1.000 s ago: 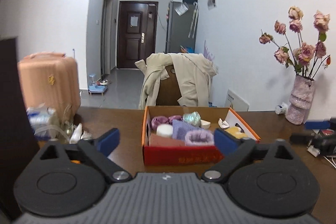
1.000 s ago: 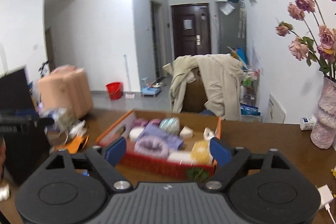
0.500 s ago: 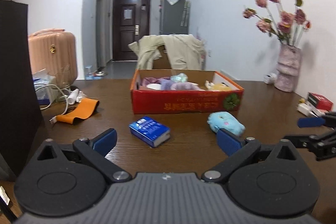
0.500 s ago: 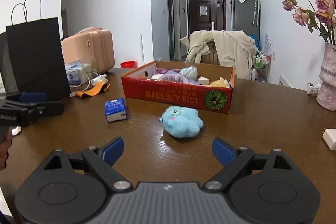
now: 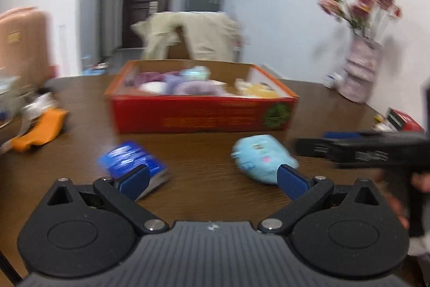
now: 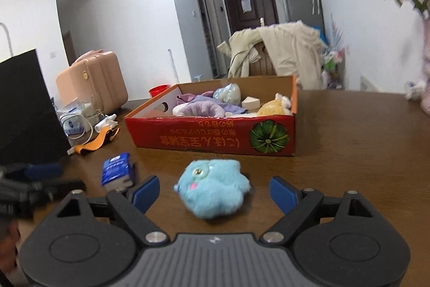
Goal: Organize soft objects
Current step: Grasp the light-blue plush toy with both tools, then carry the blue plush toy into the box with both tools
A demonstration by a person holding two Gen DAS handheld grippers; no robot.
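Two grippers face the table, and the blue plush toy (image 6: 213, 188) lies loose at lower centre of the right wrist view, in front of the red box (image 6: 215, 136). The right gripper (image 6: 215, 191) has its jaws spread to either side of the toy and closing, the pads not yet touching it. A good grasp probably means centring on the toy's bulk and squeezing until the fur gives. The left gripper (image 5: 212, 178) is wide open with nothing between its jaws; the blue packet (image 5: 133, 162) sits at its left pad. Bare wood separates toy and box. The box's near wall must be cleared, and its front right corner looks least crowded.
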